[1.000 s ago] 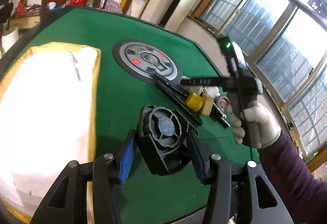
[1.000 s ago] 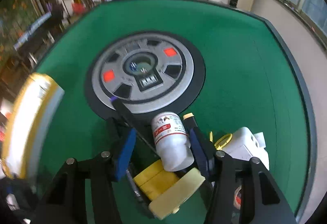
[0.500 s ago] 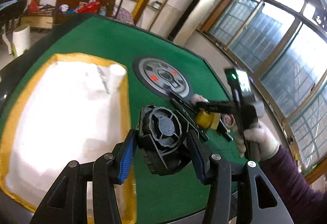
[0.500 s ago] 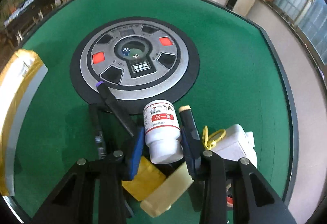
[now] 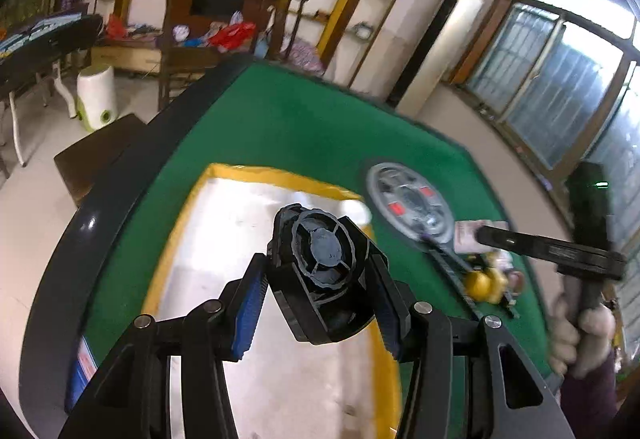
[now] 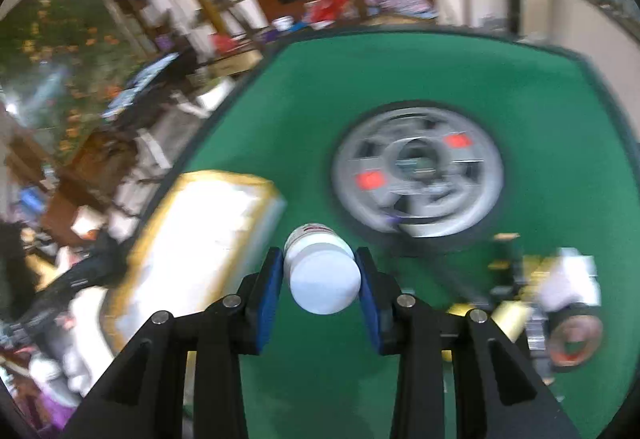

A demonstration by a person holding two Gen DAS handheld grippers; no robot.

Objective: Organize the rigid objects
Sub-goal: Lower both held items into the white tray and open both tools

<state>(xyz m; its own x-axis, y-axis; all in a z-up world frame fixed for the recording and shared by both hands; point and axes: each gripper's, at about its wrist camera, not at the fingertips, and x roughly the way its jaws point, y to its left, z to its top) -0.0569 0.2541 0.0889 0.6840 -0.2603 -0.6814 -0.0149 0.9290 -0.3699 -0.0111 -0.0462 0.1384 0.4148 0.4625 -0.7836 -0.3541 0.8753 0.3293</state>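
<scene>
Bottle (image 6: 322, 275) in right gripper (image 6: 320, 279); red label blurred, perhaps unreadable.

Matte black plastic frames on both grippers, left gripper (image 5: 320, 309) and right gripper (image 6: 320, 293), with angular cut-out arms, round silver screws at the joints, ribbed blue pads lining the fingers (image 5: 250, 313). Pale knit glove on the right hand (image 5: 580, 335), dark purple sleeve (image 5: 592, 399) behind it

Bare green felt (image 6: 400, 87) beyond clutter (image 6: 552, 303)
</scene>
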